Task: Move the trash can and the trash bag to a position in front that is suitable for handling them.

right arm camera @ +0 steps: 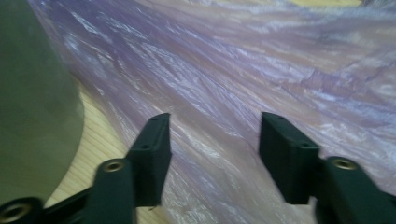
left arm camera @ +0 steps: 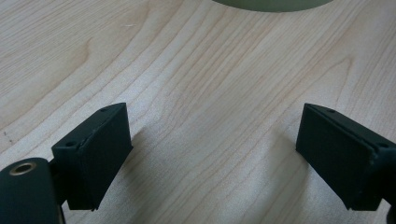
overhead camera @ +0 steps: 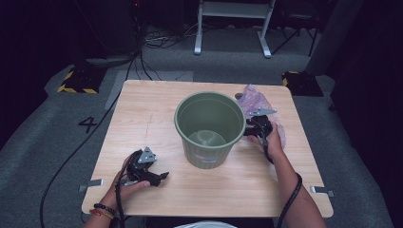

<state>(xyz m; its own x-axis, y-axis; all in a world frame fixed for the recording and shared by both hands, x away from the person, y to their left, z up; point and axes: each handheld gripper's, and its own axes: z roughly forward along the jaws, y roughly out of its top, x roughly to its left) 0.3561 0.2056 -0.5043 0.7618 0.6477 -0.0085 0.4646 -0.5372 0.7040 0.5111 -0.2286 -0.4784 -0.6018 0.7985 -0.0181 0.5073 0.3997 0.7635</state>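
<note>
Hovering half-open right gripper [right arm camera: 212,140] over one crinkled purple plastic bag [right arm camera: 261,70], nothing clamped | left gripper [left arm camera: 212,154] wide apart, empty | one green ribbed plastic bin [overhead camera: 209,128]

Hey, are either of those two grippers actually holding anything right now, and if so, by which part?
Nothing is held. The left gripper rests open over bare table. The right gripper stands open over the purple plastic bag beside the green bin, its pads not pinching it.
</note>
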